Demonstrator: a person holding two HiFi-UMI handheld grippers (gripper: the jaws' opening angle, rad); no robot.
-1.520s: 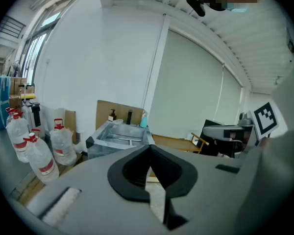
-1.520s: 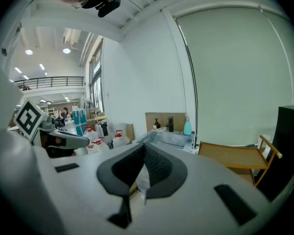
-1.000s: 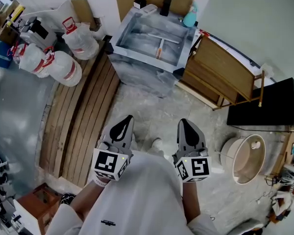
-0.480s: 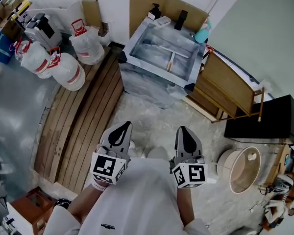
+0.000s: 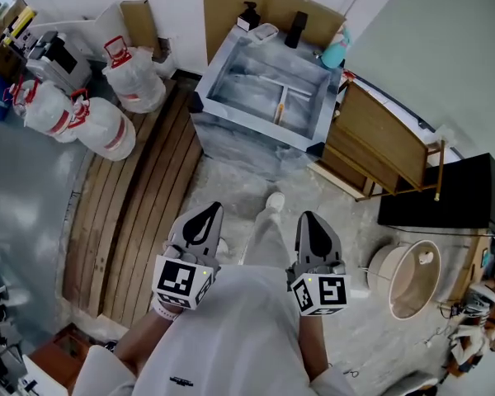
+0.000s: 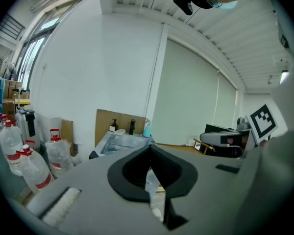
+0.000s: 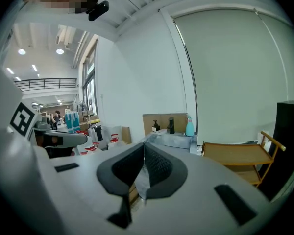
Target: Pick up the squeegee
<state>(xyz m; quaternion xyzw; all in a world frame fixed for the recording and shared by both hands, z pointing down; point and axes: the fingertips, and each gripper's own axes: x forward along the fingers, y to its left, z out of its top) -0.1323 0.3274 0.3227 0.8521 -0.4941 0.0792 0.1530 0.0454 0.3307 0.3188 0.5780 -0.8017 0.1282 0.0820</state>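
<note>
Since the grey sink [image 5: 252, 143] stands well ahead across open floor, only its front wall is in the way; wooden slats [image 5: 140, 196] and water jugs [image 5: 107, 126] sit off left. The squeegee [image 5: 280, 106] lies in the basin, its handle pointing roughly toward the person, nearer the right tool [image 5: 308, 219]. That and the left tool [image 5: 208, 211] are closed, empty.
</note>
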